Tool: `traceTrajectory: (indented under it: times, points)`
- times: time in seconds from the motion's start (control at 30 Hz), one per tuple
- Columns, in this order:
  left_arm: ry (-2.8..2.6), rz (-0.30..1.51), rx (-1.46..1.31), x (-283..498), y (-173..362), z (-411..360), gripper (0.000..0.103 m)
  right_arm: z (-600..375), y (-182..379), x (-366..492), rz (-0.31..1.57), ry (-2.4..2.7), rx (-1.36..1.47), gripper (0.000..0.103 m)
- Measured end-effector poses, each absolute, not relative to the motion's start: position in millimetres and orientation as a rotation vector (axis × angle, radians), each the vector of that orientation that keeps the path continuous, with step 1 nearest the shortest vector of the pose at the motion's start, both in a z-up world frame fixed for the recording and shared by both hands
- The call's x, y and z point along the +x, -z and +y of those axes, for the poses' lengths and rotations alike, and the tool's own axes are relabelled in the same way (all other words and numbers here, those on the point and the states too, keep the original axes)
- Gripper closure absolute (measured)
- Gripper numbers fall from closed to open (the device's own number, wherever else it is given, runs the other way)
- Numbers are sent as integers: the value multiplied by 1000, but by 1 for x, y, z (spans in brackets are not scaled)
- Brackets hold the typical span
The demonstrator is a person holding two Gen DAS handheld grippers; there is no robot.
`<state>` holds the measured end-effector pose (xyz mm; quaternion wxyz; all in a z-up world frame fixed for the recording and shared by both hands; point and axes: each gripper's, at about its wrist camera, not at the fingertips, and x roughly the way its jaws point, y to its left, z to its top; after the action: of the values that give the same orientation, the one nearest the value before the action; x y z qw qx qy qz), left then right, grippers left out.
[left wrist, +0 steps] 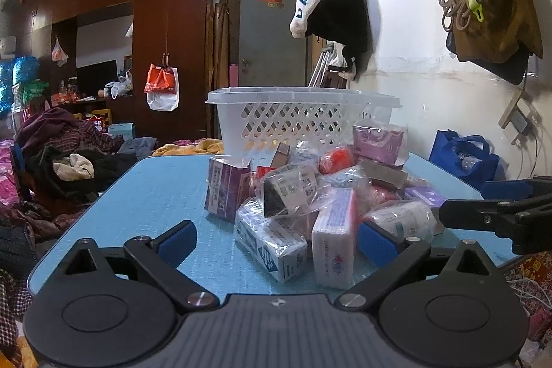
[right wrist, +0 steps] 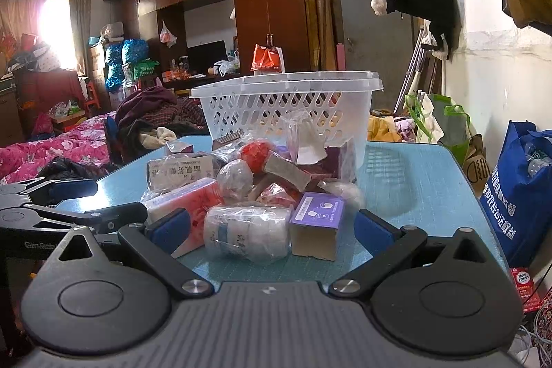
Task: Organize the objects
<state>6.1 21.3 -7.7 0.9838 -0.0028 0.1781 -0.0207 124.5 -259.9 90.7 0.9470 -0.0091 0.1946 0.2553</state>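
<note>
**Left wrist view: both claws spread wide in front of the heap**

Left wrist view shows the left gripper (left wrist: 276, 244) low over the blue table (left wrist: 151, 195), its blue-padded fingers (left wrist: 177, 242) spread wide and holding nothing. Between them, at the near edge of the pile of wrapped packets (left wrist: 310, 195), stand a white and pink box (left wrist: 334, 240) and a bagged white and blue carton (left wrist: 272, 247). A purple box (left wrist: 226, 190) stands upright at the pile's left side. Behind the heap, at the far end of the table, sits the white lattice basket (left wrist: 296, 116). The right gripper (left wrist: 496, 212) reaches in from the right, just beside the pile.

From the right wrist camera, the right gripper (right wrist: 272, 230) is likewise wide apart and empty. A plastic-wrapped white bottle (right wrist: 246, 230) lies on its side between the fingers, with a purple-topped small box (right wrist: 317, 223) touching it on the right. An orange-red ball (right wrist: 255, 154) sits higher in the heap, in front of the basket (right wrist: 286, 106). The left gripper (right wrist: 69, 212) shows at the left edge. A blue shopping bag (right wrist: 521, 195) stands off the table's right side.
</note>
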Motion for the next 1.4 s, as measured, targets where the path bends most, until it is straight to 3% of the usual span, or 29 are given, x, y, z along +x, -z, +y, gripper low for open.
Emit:
traceTrajectory:
  times: [1.4]
  points:
    - [76, 333, -11, 7, 5, 30, 3, -262, -89, 126, 395, -511, -22, 0]
